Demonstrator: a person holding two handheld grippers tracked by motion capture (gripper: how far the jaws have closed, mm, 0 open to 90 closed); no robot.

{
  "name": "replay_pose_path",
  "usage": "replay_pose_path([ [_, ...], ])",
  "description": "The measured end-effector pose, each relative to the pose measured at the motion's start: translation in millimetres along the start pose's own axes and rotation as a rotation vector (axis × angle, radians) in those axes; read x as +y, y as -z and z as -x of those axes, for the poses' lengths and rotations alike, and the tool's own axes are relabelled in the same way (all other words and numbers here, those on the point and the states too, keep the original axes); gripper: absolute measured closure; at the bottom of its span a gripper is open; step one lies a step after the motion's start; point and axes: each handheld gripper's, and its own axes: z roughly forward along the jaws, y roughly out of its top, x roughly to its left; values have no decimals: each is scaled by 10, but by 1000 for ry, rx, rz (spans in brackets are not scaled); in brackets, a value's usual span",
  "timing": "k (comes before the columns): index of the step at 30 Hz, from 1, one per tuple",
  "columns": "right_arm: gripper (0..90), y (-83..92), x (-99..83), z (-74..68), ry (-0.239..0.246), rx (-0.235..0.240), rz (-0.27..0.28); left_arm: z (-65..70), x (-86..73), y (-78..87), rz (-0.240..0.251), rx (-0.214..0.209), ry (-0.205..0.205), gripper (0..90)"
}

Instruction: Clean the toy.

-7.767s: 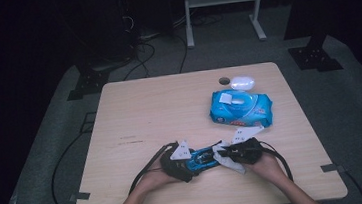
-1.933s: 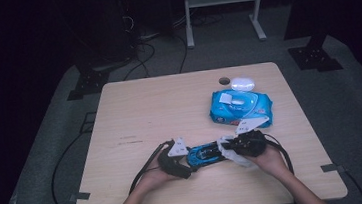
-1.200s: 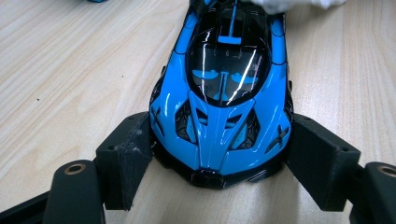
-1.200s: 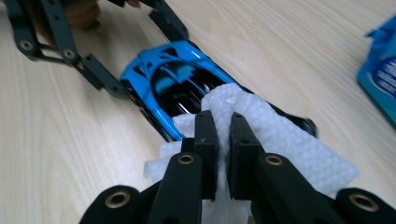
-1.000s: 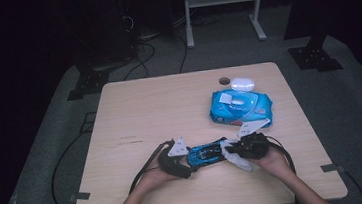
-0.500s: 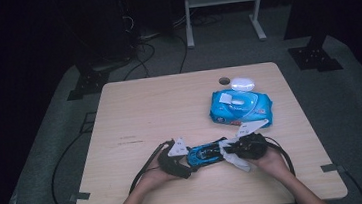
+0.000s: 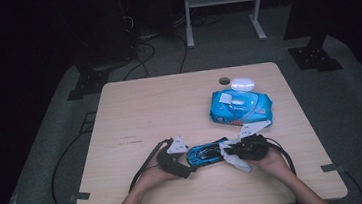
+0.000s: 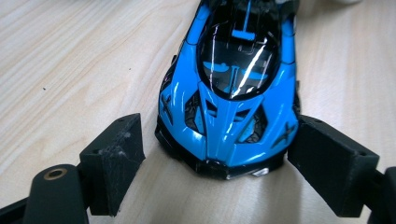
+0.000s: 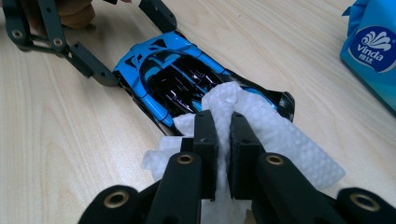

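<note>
Right gripper: jaws pressed together on a white wipe, pinched between the pads. Wipe draped over the rear of a blue car, touching its dark roof and tail, with a fold trailing onto the table beside the jaws.

Left gripper: jaws spread, just been opening, one on each side of the car's nose. Left pad clearly apart from the bodywork; right pad just beside it, contact hard to tell.

Car flat on the table near the front edge, lying crosswise between both grippers, nose toward the left one, tail toward the right.

Seen from above: left gripper, car, wipe and right gripper in a row. Blue wipe pack farther back, near the right gripper. Small white case just behind the pack.
</note>
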Motion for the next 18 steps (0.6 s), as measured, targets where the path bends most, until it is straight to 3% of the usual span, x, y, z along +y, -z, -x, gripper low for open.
replay_pose_path([
  [5, 830, 4, 5, -3, 2, 3, -4, -107, -11, 107, 88, -83, 93, 242],
  [7, 828, 7, 6, -3, -1, 5, -5, -136, -22, 104, 94, -90, 119, 292],
  [10, 824, 20, 28, -1, 2, 6, -13, -144, -33, 74, 76, -89, 135, 304],
  [11, 824, 34, 42, -5, 7, -6, -14, -154, -49, 53, 74, -105, 157, 306],
  [13, 825, 86, 61, 1, 5, -39, 28, -152, -44, 55, 70, -99, 147, 302],
  [18, 823, 147, 104, 102, -25, -50, 26, -149, -28, 55, 61, -90, 145, 287],
])
